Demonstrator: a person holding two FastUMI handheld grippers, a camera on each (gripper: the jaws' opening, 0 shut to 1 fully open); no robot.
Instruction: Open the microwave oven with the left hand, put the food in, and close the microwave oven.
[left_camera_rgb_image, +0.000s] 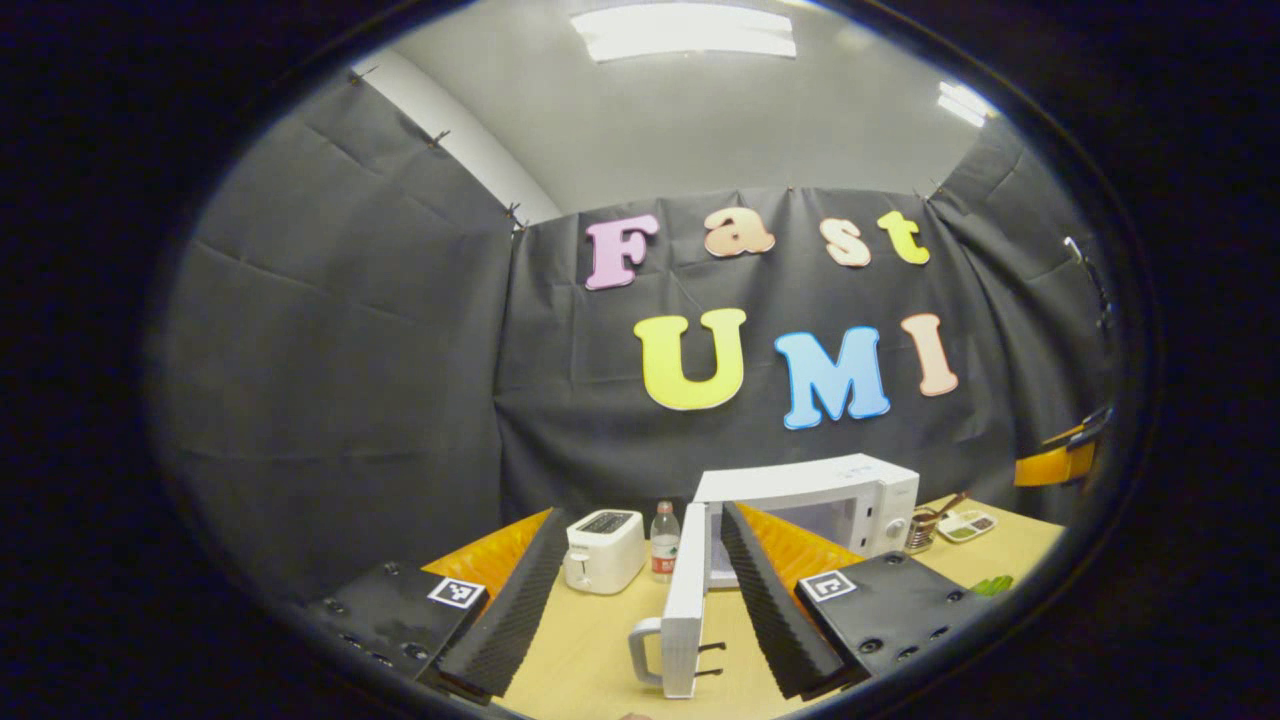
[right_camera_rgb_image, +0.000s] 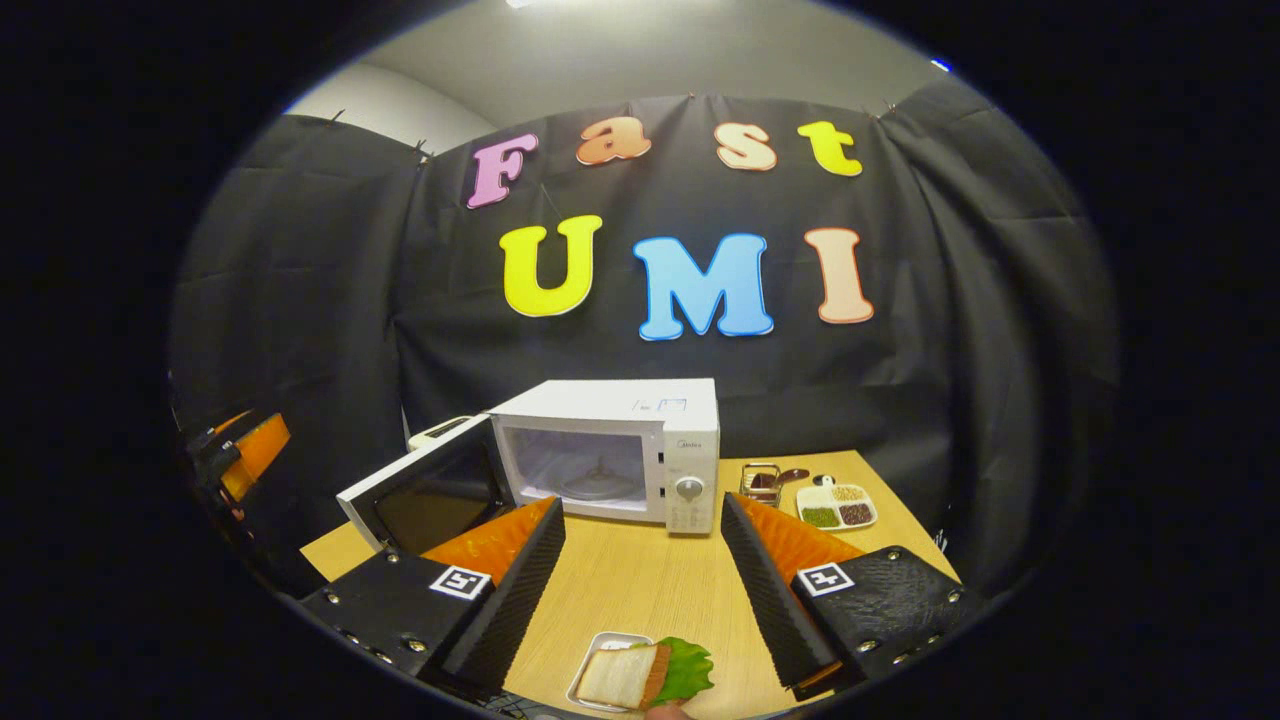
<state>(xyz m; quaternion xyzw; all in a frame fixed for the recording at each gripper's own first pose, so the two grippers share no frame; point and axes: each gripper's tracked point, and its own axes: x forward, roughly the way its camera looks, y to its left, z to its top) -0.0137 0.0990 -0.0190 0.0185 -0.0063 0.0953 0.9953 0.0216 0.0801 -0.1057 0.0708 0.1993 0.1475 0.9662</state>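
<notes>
Wooden table | both grippers' fingers wide apart, holding nothing

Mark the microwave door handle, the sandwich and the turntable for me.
microwave door handle (left_camera_rgb_image: 645, 648), left gripper view: the loop's outer bar.
sandwich (right_camera_rgb_image: 622, 676), right gripper view: the bread's top face.
turntable (right_camera_rgb_image: 592, 487), right gripper view: the plate inside the open oven.

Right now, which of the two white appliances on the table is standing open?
The microwave is open: its door is swung wide, showing the inside. The toaster beside it has no door, just slots on top.
</notes>
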